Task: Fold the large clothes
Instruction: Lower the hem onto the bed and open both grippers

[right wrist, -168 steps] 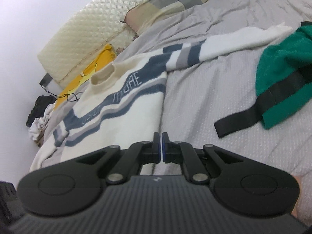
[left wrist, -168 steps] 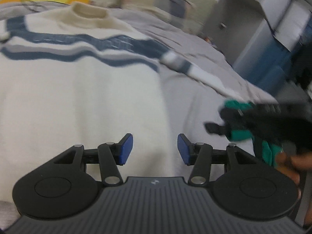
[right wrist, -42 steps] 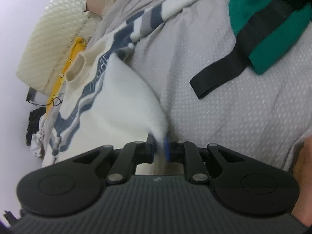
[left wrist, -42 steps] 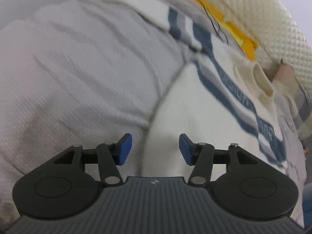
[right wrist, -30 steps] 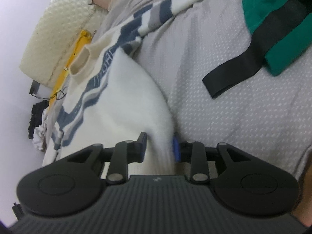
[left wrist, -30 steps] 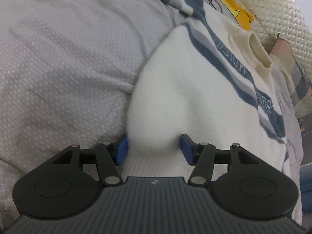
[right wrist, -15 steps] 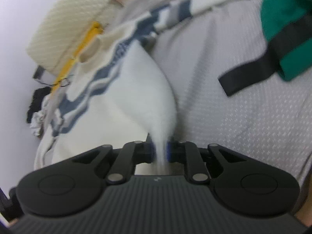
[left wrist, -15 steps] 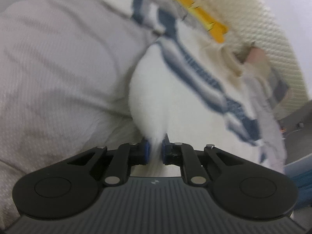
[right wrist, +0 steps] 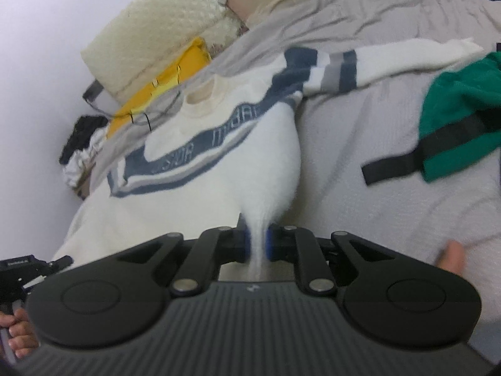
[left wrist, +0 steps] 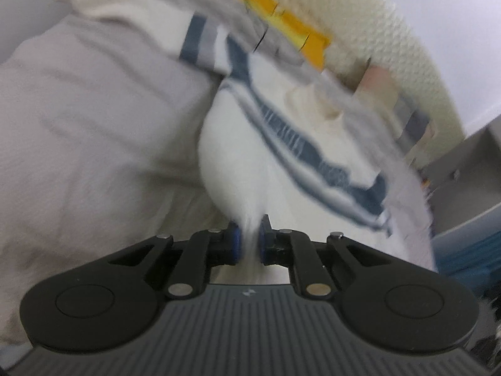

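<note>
A cream sweater (left wrist: 247,156) with blue and grey stripes lies front up on a grey bed, neck toward the headboard. My left gripper (left wrist: 249,244) is shut on the sweater's hem at its left corner and lifts the cloth into a taut peak. My right gripper (right wrist: 257,244) is shut on the hem at the sweater's (right wrist: 219,175) right corner, lifting it the same way. The right sleeve (right wrist: 391,59) stretches out across the bed. The left sleeve (left wrist: 131,9) lies out to the far left.
A green garment with a black strap (right wrist: 463,125) lies on the grey bedcover (right wrist: 360,144) to the right. A yellow cloth (right wrist: 162,94) and a quilted cream headboard (right wrist: 162,31) are behind the sweater. A grey cabinet (left wrist: 469,169) stands to the right.
Both grippers closed on the sweater's bottom hem within the last second and have pulled it up and toward me, so the lower body rises off the bed.
</note>
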Motion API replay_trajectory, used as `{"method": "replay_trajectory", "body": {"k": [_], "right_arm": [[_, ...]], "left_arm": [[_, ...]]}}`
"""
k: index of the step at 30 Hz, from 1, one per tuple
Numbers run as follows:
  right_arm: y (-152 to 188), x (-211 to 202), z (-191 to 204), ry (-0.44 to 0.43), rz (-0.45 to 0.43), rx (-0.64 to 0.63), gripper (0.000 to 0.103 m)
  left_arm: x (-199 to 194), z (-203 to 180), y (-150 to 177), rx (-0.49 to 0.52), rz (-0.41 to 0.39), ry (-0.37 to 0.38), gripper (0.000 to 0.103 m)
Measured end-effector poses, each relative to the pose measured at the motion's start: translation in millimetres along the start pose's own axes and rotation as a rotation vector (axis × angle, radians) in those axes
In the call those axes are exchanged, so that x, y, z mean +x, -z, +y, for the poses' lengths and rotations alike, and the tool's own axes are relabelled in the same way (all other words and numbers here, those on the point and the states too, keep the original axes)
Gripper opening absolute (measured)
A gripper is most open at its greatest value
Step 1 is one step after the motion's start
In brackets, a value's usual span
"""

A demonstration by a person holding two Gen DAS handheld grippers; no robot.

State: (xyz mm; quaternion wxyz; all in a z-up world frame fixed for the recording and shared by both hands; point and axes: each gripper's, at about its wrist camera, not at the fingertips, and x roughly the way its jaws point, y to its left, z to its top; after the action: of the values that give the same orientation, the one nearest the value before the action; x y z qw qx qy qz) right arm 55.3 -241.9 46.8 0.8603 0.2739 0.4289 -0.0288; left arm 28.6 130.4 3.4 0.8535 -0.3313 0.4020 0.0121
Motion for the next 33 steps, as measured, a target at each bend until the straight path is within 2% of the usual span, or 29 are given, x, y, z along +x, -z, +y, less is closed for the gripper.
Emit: {"method": "replay_trajectory", "body": {"k": [4, 7, 8, 10, 11, 15, 16, 19, 21, 22, 24, 28, 33], "right_arm": [[16, 11, -11, 0.04, 0.089, -0.022, 0.014], [20, 18, -20, 0.047, 0.12, -0.005, 0.017], [20, 19, -21, 0.044, 0.126, -0.007, 0.018], [18, 17, -21, 0.037, 0.125, -0.012, 0.023], [16, 16, -20, 0.042, 0.115, -0.022, 0.027], [8, 10, -14, 0.049, 0.037, -0.07, 0.047], [5, 7, -11, 0.049, 0.003, -0.092, 0.05], [-5, -2, 2, 0.058, -0.106, -0.171, 0.05], [-11, -4, 9, 0.052, -0.157, -0.206, 0.05], [-14, -5, 13, 0.047, -0.179, -0.223, 0.05], [-19, -6, 16, 0.045, -0.212, -0.254, 0.05], [-21, -3, 21, 0.055, -0.265, -0.323, 0.049], [-19, 1, 18, 0.069, -0.321, -0.355, 0.049]], "left_arm": [[10, 11, 7, -0.035, 0.066, -0.032, 0.013], [7, 10, 6, -0.039, 0.067, -0.028, 0.015], [8, 10, 3, -0.031, 0.066, -0.032, 0.018], [4, 2, 0, 0.016, 0.06, -0.038, 0.035], [0, -1, 3, 0.046, 0.051, -0.042, 0.038], [-10, -36, 8, 0.22, -0.028, -0.072, 0.047], [-12, -46, 9, 0.265, -0.052, -0.075, 0.048], [-13, -76, 15, 0.381, -0.106, -0.065, 0.049], [-9, -96, 21, 0.434, -0.13, -0.028, 0.049], [-5, -107, 24, 0.473, -0.134, -0.009, 0.049], [6, -128, 31, 0.536, -0.142, -0.019, 0.049], [21, -163, 45, 0.643, -0.196, 0.012, 0.049], [49, -182, 62, 0.672, -0.223, 0.067, 0.049]]}}
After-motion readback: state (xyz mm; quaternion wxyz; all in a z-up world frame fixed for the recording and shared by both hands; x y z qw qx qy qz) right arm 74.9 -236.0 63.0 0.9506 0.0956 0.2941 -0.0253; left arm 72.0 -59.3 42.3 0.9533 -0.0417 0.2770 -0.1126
